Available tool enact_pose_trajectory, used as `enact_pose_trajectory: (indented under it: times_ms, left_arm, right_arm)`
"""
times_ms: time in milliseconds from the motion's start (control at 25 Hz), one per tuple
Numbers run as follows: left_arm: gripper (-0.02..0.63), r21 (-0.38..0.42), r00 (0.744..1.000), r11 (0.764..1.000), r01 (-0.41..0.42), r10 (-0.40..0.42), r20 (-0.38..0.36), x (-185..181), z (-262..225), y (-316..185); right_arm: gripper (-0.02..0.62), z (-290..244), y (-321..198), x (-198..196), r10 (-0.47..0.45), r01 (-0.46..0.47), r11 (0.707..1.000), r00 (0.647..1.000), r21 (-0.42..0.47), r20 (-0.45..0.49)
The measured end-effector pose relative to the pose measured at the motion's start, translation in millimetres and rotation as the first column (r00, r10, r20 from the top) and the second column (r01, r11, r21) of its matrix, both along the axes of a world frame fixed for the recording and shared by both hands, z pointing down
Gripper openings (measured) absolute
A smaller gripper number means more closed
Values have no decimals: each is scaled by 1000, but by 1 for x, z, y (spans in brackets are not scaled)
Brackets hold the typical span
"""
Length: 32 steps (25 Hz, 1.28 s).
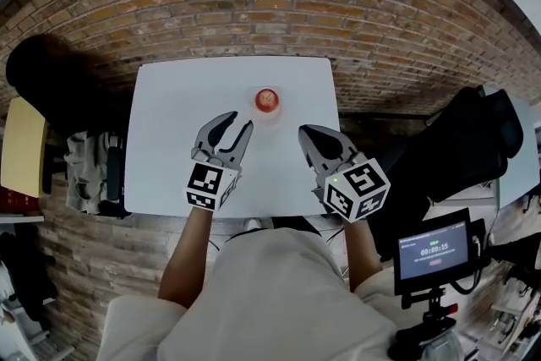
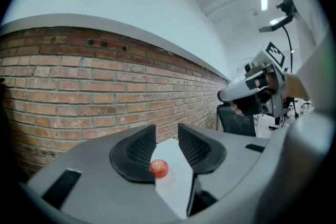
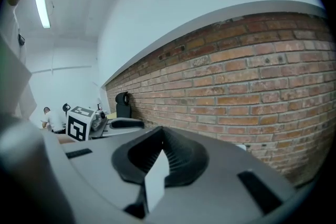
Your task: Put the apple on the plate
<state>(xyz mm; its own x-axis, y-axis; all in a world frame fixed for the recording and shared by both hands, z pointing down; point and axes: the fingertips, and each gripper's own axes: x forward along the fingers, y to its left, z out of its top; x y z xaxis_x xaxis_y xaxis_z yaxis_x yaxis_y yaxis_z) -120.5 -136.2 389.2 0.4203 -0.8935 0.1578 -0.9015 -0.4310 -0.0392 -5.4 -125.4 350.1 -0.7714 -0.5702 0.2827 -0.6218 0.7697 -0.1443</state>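
Note:
A small red apple (image 1: 267,100) sits on the white table (image 1: 169,139), a little beyond the middle; in the left gripper view the apple (image 2: 158,167) shows low between the jaws, well ahead of them. I cannot make out a plate against the white top. My left gripper (image 1: 239,121) hovers just short of the apple and to its left, jaws partly open with nothing between them (image 2: 167,131). My right gripper (image 1: 303,130) hangs to the apple's right, its jaws shut and empty (image 3: 160,132). Each gripper shows in the other's view: the right gripper (image 2: 227,95) and the left gripper (image 3: 125,123).
A brick wall (image 1: 254,4) runs close behind the table. A black chair (image 1: 473,139) stands at the right, and a screen on a stand (image 1: 434,250) is near me on the right. A yellowish seat (image 1: 21,144) and a dark shape (image 1: 46,76) are at the left.

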Motion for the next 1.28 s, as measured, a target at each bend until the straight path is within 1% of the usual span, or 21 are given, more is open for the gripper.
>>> enact_pose_trajectory:
  times_ms: [200, 360, 480, 640, 760, 1000, 1160, 1280]
  left_arm:
    - [93, 73, 1000, 997, 16, -15, -22, -6, -33, 13]
    - [62, 117, 1000, 993, 9, -6, -30, -4, -53, 20]
    - [40, 139, 1000, 990, 0, 4, -27, 0, -65, 21]
    - [6, 166, 999, 986, -9, 14, -31, 8, -81, 25]
    - [6, 174, 999, 985, -8, 15, -40, 14, -93, 27]
    - [6, 206, 1000, 978, -16, 16, 2, 16, -117, 33]
    - [6, 224, 999, 974, -21, 30, -38, 14, -137, 37]
    - [6, 238, 999, 971, -24, 32, -30, 15, -144, 39]
  right_arm:
    - [2, -20, 7, -5, -18, 17, 999, 1000, 41, 6]
    - [3, -34, 11, -6, -21, 20, 997, 1000, 74, 16]
    - [3, -44, 10, -5, -11, 7, 993, 999, 114, 33]
    - [3, -57, 11, -2, -10, 3, 990, 999, 144, 49]
    - [2, -67, 12, -1, -12, 3, 985, 999, 171, 53]
    - [2, -85, 10, -2, 7, -23, 977, 997, 211, 77]
    - [2, -99, 8, -1, 16, -34, 970, 997, 242, 76]
    - [2, -104, 8, 1, 32, -46, 961, 998, 273, 58]
